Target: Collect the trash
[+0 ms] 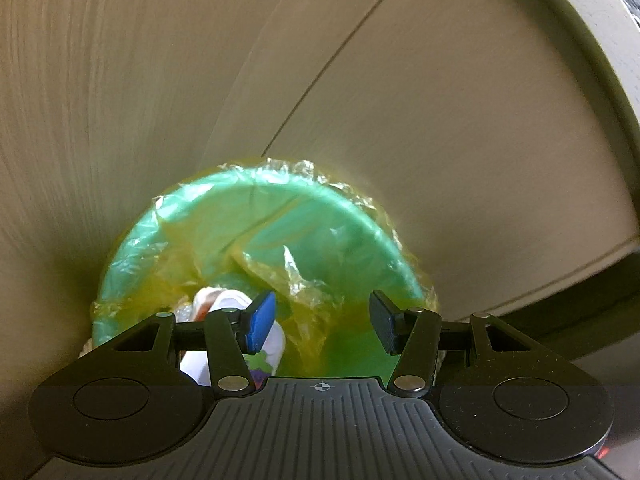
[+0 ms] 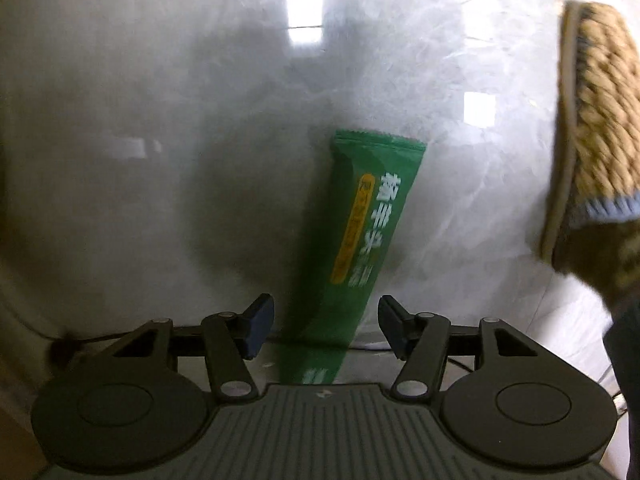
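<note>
1. The left gripper hangs over the mouth of a green bin lined with a clear yellowish bag. The bin stands against pale wood-grain panels, which close it in behind and to the sides; only the room straight above the rim is free.
2. The left jaws stand spread with nothing between the pads. A white piece of wrapping with some red and purple print lies inside the bin, behind the left-hand finger.
3. The right gripper points steeply down at a glossy grey marbled floor, open on the left and ahead. At the right edge a foot in a woven tan slipper stands well apart from the jaws.
4. The right jaws are spread. A green packet lies flat on the floor, its near end reaching between the two fingers; neither pad presses on it.
5. The packet is long and narrow, with a serrated far end, white characters and a yellow strip along its length.
</note>
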A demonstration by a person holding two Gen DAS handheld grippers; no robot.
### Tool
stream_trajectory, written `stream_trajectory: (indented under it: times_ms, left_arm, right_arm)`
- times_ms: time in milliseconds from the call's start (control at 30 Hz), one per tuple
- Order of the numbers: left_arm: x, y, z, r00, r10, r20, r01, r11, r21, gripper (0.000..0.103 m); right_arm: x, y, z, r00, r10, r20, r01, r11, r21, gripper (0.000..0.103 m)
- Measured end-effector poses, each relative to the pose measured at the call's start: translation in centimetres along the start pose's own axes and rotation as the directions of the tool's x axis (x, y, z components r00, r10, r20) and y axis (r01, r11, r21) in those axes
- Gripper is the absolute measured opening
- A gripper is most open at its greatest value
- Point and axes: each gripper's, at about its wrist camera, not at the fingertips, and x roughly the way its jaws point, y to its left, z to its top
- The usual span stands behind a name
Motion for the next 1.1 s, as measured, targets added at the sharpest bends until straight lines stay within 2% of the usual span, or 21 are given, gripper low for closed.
stream_trajectory:
  times_ms: [100, 200, 267, 333, 433, 533, 600, 667, 767, 833, 867, 900, 933, 967, 1000, 1033, 1100]
  left_arm:
    - [0.4, 0.2, 0.0, 1.000, 0.014, -0.006, -0.014, 1.000, -0.001, 0.057]
    - [1.0, 0.5, -0.4, 0.999, 0.022, -0.036, -0.023, 1.000, -0.005, 0.057]
    - [1.4, 0.7, -0.7, 0.998, 0.029, -0.055, -0.029, 1.000, -0.005, 0.057]
    - [1.8, 0.7, -0.8, 0.997, 0.032, -0.073, -0.032, 0.999, -0.003, 0.057]
    - [1.8, 0.4, -1.0, 0.997, 0.025, -0.078, -0.024, 1.000, 0.003, 0.057]
    - [1.5, -0.1, -1.2, 0.997, 0.010, -0.071, -0.009, 1.000, 0.027, 0.057]
    - [1.2, -0.5, -1.3, 0.998, 0.002, -0.069, 0.001, 0.999, 0.043, 0.057]
    - [1.0, -0.8, -1.5, 0.998, -0.003, -0.067, 0.008, 0.998, 0.064, 0.057]
    - [0.5, -1.1, -1.6, 0.998, -0.007, -0.060, 0.011, 0.997, 0.076, 0.056]
    - [0.0, -1.1, -1.7, 0.998, -0.021, -0.059, 0.025, 0.998, 0.065, 0.056]
    - [-0.2, -1.2, -1.7, 0.998, -0.027, -0.059, 0.031, 0.997, 0.064, 0.056]
    - [-0.4, -1.4, -1.8, 0.998, -0.032, -0.060, 0.036, 0.997, 0.068, 0.056]
    - [-0.5, -1.7, -2.0, 0.997, -0.038, -0.061, 0.043, 0.996, 0.077, 0.056]
    - [-0.5, -1.9, -2.1, 0.997, -0.041, -0.062, 0.047, 0.995, 0.085, 0.056]
    - [-0.4, -2.1, -2.3, 0.997, -0.044, -0.064, 0.050, 0.994, 0.096, 0.056]
    - [-0.3, -2.2, -2.6, 0.997, -0.042, -0.069, 0.049, 0.993, 0.104, 0.056]
    - [0.1, -2.0, -3.1, 0.995, -0.041, -0.086, 0.050, 0.993, 0.104, 0.056]
  right_arm:
    - [1.2, 0.3, 0.1, 0.999, -0.029, 0.028, 0.029, 0.999, -0.012, 0.053]
    - [1.7, 0.9, 0.9, 0.997, -0.053, 0.064, 0.055, 0.998, -0.030, 0.036]
    - [2.0, 1.7, 1.1, 0.995, -0.076, 0.072, 0.081, 0.995, -0.062, 0.016]
    - [1.3, 2.4, 1.0, 0.994, -0.071, 0.078, 0.079, 0.992, -0.097, 0.003]
    - [-1.8, 3.0, 0.9, 0.993, -0.017, 0.118, 0.031, 0.992, -0.122, 0.000]
    - [-6.5, 3.2, 0.0, 0.983, 0.040, 0.179, -0.014, 0.990, -0.144, 0.000]
    - [-10.4, 3.1, -1.1, 0.968, 0.078, 0.237, -0.040, 0.986, -0.162, 0.000]
    - [-15.5, 3.3, -2.7, 0.939, 0.113, 0.326, -0.045, 0.977, -0.209, 0.000]
    - [-23.8, 3.6, -6.7, 0.875, 0.190, 0.445, -0.055, 0.953, -0.298, 0.000]
    - [-27.9, 3.8, -9.1, 0.852, 0.196, 0.486, -0.027, 0.943, -0.333, 0.000]
    - [-29.2, 3.8, -9.9, 0.851, 0.200, 0.485, -0.024, 0.938, -0.345, 0.001]
    - [-29.5, 3.8, -10.3, 0.864, 0.214, 0.456, -0.042, 0.933, -0.358, 0.003]
    - [-29.2, 3.8, -10.2, 0.883, 0.231, 0.410, -0.074, 0.928, -0.365, 0.016]
    - [-28.0, 3.6, -9.8, 0.898, 0.237, 0.371, -0.099, 0.929, -0.356, 0.040]
    - [-26.8, 3.5, -9.1, 0.909, 0.236, 0.344, -0.113, 0.934, -0.340, 0.051]
    - [-24.3, 3.5, -8.5, 0.922, 0.223, 0.317, -0.121, 0.943, -0.311, 0.057]
    - [-18.3, 3.0, -6.7, 0.950, 0.200, 0.242, -0.134, 0.956, -0.261, 0.056]
